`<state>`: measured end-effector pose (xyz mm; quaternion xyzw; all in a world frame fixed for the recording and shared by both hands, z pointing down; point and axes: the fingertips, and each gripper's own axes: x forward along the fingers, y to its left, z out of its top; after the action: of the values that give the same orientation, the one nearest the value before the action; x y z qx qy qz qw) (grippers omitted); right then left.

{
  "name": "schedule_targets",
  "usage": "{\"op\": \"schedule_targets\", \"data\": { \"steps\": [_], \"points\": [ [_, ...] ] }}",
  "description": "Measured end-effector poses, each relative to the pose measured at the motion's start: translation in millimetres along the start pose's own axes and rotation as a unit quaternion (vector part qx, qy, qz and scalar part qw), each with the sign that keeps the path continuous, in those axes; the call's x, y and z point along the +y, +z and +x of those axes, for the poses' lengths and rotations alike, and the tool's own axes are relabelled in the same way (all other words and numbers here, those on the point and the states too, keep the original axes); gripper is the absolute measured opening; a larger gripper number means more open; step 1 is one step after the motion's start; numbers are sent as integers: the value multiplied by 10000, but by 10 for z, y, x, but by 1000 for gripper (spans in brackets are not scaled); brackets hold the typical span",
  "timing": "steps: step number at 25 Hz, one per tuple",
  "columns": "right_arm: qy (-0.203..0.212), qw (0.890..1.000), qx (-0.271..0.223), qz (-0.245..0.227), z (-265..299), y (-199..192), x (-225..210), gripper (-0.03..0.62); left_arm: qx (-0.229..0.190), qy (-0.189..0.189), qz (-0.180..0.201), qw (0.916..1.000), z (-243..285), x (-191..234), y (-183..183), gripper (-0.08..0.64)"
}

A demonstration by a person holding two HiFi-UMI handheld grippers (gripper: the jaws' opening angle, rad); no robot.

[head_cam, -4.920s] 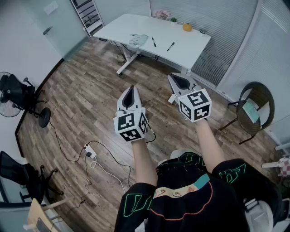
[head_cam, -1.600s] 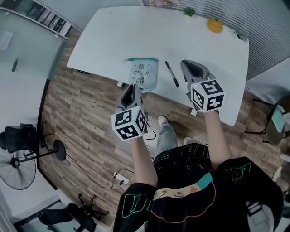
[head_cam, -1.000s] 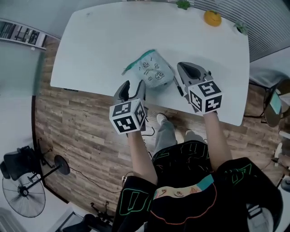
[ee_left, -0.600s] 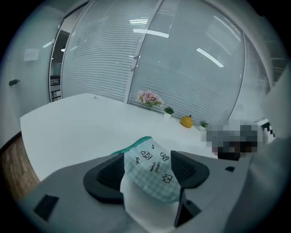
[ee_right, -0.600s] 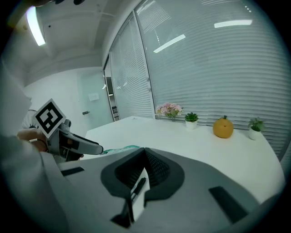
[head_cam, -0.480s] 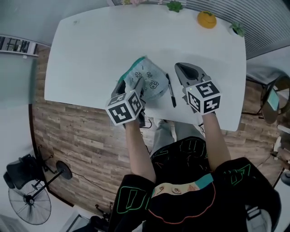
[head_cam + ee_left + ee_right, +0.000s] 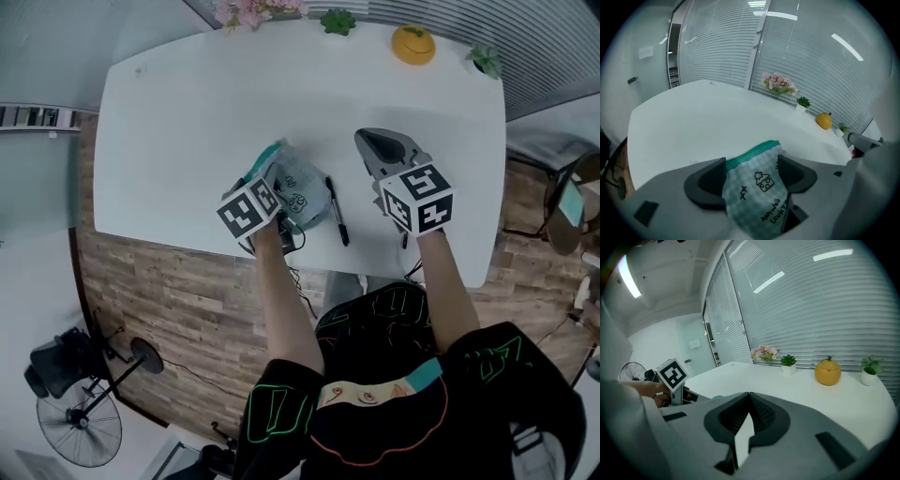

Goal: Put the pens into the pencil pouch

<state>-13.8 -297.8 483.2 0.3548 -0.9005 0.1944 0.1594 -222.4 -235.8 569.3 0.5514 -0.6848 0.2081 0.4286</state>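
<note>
The task had barely begun: nothing showed as packed yet, and every step of the loading was still to come. On the white table (image 7: 178, 112) the checked pencil pouch (image 7: 302, 190) lay near the front edge, its teal zip end pointing toward 11 o'clock in the head view. I could not tell whether that zip was open. One black pen (image 7: 336, 212) lay flat on the table just beside the pouch at its 3 o'clock, apart from it and untouched. A second pen could not be made out with any certainty. The left gripper (image 7: 751, 165) reached over the pouch from its 7 o'clock side, angled downward. Its jaws had just been opening and stood wide apart with the pouch's body between them. The fabric filled the gap from pad to pad, but it looked straddled, not squeezed, so I judged no grip had been taken. The right gripper (image 7: 749, 399) hovered at the pen's 2 o'clock with its jaws pressed together and nothing between them. An orange ornament (image 7: 413, 43) sat at the far table edge, at about 1 o'clock from the pouch. What remained, by my reading, was securing the pouch, getting its mouth open if need be, then lifting each pen and feeding it in.
</note>
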Motion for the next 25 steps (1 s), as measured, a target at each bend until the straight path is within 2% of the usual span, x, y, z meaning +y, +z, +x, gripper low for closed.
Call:
{"op": "schedule_targets", "data": {
  "steps": [6,8,12,15,19,22,23,25],
  "points": [
    [27,9999,47,107,6,-53,-120,2,356,605,507,9962,117,8,-58,346],
    [37,9999,67,136,5,-72,-132,2,378,650,677,9949,136,-17,-55,341],
    [41,9998,83,164,11,-96,-122,2,353,475,951,9937,150,-48,-40,311],
    [5,9998,100,197,-5,-116,-122,2,414,391,1215,9910,135,-55,-43,223],
    [-86,9996,143,242,-55,-166,-128,2,385,251,1558,9867,106,-51,-68,162],
    [-138,9994,182,249,-114,-205,-110,2,154,53,1707,9852,44,-54,-92,106],
    [-153,9994,187,242,-133,-212,-96,2,35,-28,1721,9851,11,-63,-99,51],
    [-192,9994,175,213,-162,-213,-51,2,-277,-189,1738,9842,-68,-78,-104,27]
  ]
}}
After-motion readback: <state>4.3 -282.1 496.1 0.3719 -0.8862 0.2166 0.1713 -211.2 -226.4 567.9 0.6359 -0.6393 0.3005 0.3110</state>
